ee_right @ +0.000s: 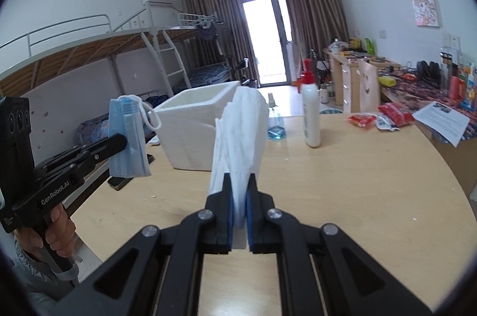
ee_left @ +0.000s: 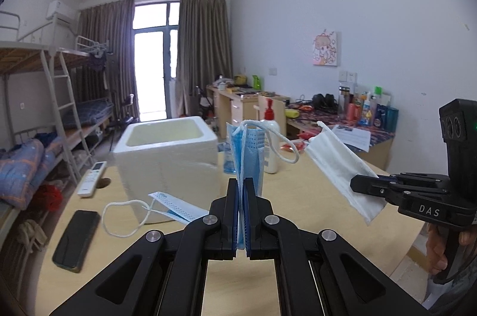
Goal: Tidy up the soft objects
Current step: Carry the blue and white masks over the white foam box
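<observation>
Our left gripper (ee_left: 241,196): jaws closed on a folded blue face mask (ee_left: 247,155), held upright above the wooden table (ee_left: 313,196). Our right gripper (ee_right: 240,190): jaws clamped on a white face mask (ee_right: 241,131), likewise aloft. Behind both: white foam box (ee_left: 167,155), open-topped. At its foot lies another blue mask (ee_left: 176,210); nearby, a lotion bottle (ee_right: 310,113), a black phone (ee_left: 76,240) and a remote control (ee_left: 91,178).

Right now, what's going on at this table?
A person holds two tongs above the wooden table. The left tongs are shut on a blue face mask, the right tongs on a white face mask. Both masks are lifted, near the open white foam box. Another blue mask lies on the table.
</observation>
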Available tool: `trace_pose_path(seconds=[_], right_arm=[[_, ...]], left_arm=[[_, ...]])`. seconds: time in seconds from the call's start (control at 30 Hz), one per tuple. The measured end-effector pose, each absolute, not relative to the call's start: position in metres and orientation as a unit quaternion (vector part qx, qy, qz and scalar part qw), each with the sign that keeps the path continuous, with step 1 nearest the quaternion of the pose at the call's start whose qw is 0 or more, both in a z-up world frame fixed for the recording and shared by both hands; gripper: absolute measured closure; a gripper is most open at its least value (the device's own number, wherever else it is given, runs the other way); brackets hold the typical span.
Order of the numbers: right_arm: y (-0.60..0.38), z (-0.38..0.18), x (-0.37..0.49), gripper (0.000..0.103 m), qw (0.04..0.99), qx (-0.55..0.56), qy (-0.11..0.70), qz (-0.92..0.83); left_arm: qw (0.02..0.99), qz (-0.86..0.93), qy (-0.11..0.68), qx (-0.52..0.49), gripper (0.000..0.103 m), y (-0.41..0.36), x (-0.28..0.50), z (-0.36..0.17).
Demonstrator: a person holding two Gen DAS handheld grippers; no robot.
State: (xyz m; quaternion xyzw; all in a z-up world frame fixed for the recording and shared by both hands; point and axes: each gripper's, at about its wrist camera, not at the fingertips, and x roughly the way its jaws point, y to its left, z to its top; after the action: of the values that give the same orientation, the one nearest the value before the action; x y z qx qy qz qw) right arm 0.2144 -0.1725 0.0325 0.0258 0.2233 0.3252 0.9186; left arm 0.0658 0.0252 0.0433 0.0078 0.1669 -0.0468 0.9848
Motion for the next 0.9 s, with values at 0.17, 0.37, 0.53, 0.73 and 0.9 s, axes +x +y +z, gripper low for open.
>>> trace_pose_path(seconds=[0.17, 0.37, 0.53, 0.73, 0.9], right_arm=[[-0.154, 0.034, 0.221, 0.093, 0.911, 0.018, 0.225, 0.346], [-0.132, 0.035, 0.222, 0.093, 0.898, 0.012, 0.226, 0.377], [-0.111, 0.036, 0.220, 0.093, 0.886, 0.002, 0.223, 0.406], [-0.091, 0.037, 0.221, 0.093, 0.877, -0.004, 0.223, 0.425], [-0.079, 0.038, 0.222, 0.093, 0.875, -0.011, 0.227, 0.427]], left_arm=[[0.985, -0.012, 0.171, 0.002, 0.100, 0.045, 0.063, 0.042], [0.984, 0.028, 0.175, -0.007, 0.100, 0.065, 0.058, 0.040], [0.981, 0.061, 0.181, -0.009, 0.100, 0.078, 0.054, 0.037], [0.980, 0.072, 0.183, -0.018, 0.100, 0.090, 0.051, 0.037], [0.979, 0.079, 0.185, -0.018, 0.100, 0.097, 0.055, 0.037]])
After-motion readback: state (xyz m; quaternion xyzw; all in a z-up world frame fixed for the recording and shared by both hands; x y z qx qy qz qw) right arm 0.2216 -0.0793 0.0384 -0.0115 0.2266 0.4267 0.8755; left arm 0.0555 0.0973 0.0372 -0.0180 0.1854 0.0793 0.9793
